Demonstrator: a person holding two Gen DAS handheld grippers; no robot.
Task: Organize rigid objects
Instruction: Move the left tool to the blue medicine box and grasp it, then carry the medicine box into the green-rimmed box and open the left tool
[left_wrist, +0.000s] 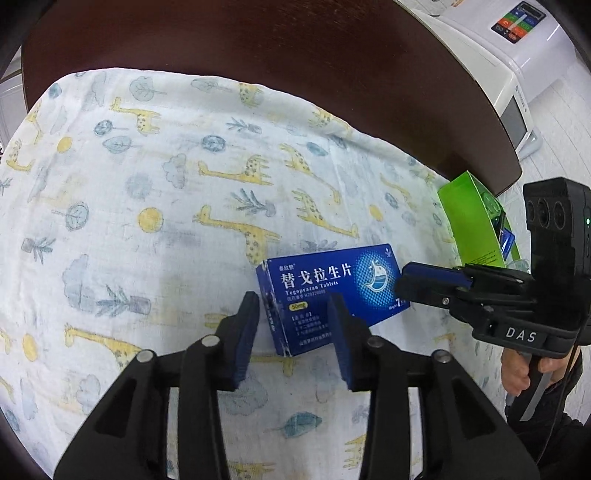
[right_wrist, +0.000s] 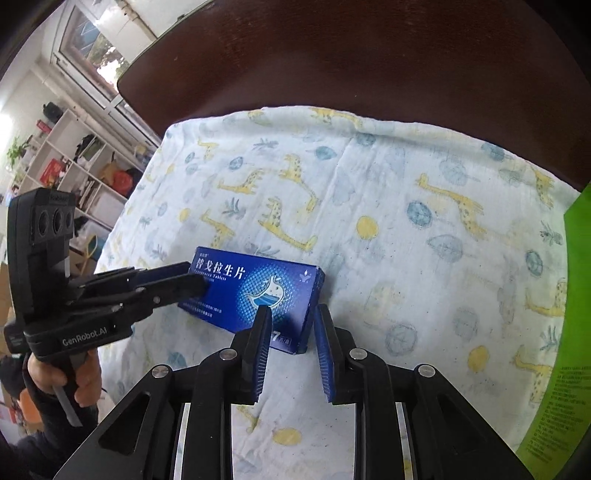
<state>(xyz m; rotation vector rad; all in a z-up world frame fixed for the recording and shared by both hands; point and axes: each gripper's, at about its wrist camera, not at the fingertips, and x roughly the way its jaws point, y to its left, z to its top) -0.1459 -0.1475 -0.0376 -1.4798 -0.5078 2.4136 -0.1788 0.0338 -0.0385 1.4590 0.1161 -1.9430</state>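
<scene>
light: soft daylight, window (right_wrist: 92, 48) blown out | shadows: faint | edges: fisheye bend, dark corners

A muslin cloth (left_wrist: 155, 192) printed with yellow giraffes, blue trees, clouds and yellow dots covers the surface under and ahead of the claws. It lies on a dark brown wooden table (left_wrist: 295, 44), whose bare top shows beyond the cloth's far edge. In the left wrist view, a white appliance (left_wrist: 517, 55) with a coloured button panel stands off the table, far ahead and to the right of the claw. In the right wrist view, a white open shelving unit (right_wrist: 74, 162) crowded with assorted items stands far to the claw's left, with a window (right_wrist: 92, 40) above it.
</scene>
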